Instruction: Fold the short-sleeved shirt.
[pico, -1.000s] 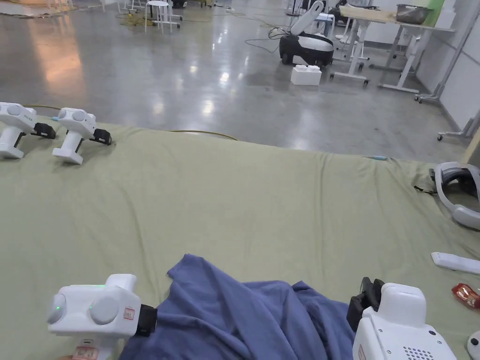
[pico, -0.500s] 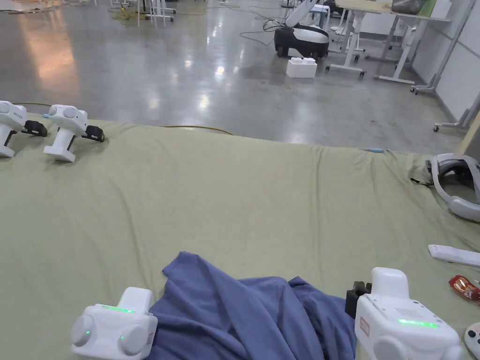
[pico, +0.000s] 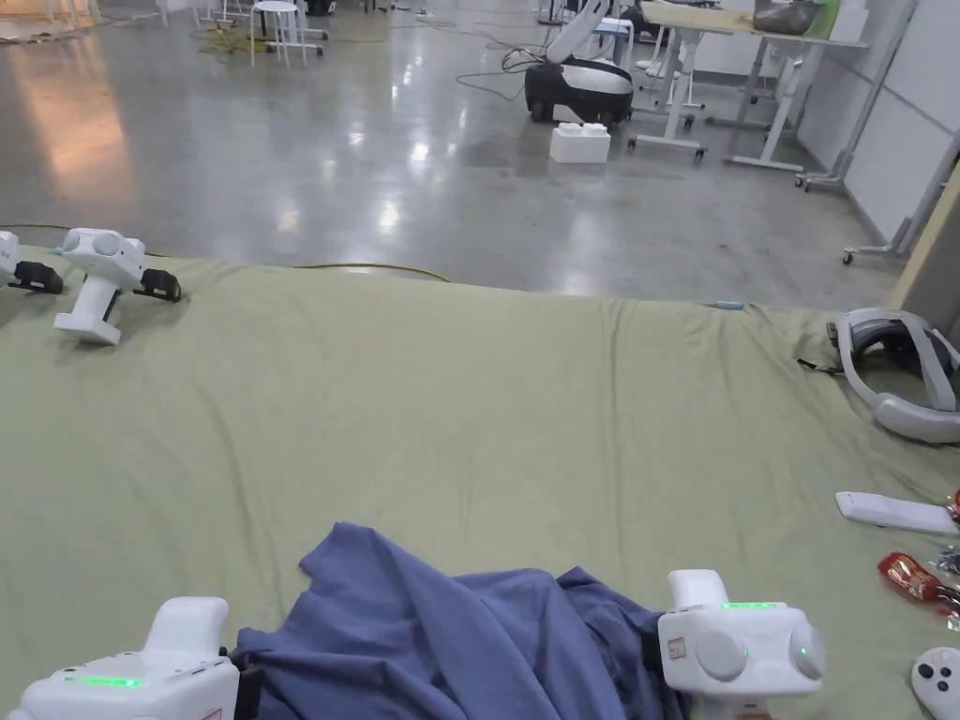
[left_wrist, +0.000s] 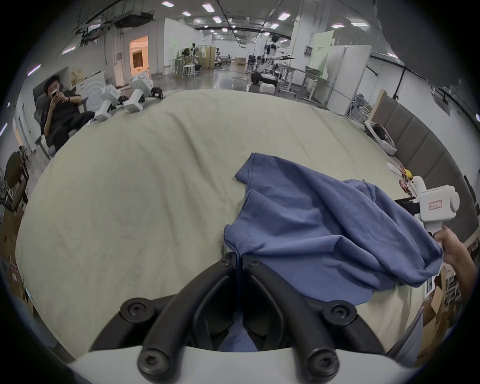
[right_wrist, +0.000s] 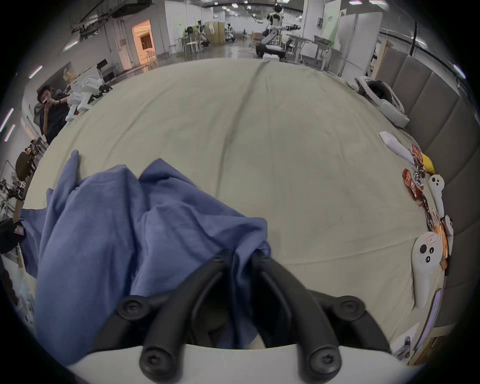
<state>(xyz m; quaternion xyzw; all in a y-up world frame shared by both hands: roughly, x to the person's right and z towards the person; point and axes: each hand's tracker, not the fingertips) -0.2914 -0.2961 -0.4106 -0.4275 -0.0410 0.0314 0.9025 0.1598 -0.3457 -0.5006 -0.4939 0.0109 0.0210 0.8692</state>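
A blue short-sleeved shirt (pico: 441, 637) lies bunched at the near edge of the green-covered table (pico: 487, 412). My left gripper (left_wrist: 237, 257) is shut on the shirt's (left_wrist: 319, 233) left hem edge, with cloth pinched between its jaws. My right gripper (right_wrist: 240, 256) is shut on a thick fold of the shirt (right_wrist: 124, 226) at its right side. In the head view the left gripper (pico: 246, 667) sits at the shirt's lower left and the right gripper (pico: 649, 649) at its lower right, the jaws hidden by cloth and the white bodies.
Spare white grippers (pico: 94, 277) stand at the table's far left. A headset (pico: 895, 375), a white remote (pico: 891, 513), red packets (pico: 911, 577) and a controller (pico: 937, 680) lie along the right edge. A seated person (left_wrist: 61, 109) is beyond the left side. A partition wall (right_wrist: 426, 104) borders the right.
Both grippers have turned in the hands and drawn nearer, toward the table's near edge, holding the shirt. The right gripper has rolled so that its side faces up. The head camera has shifted.
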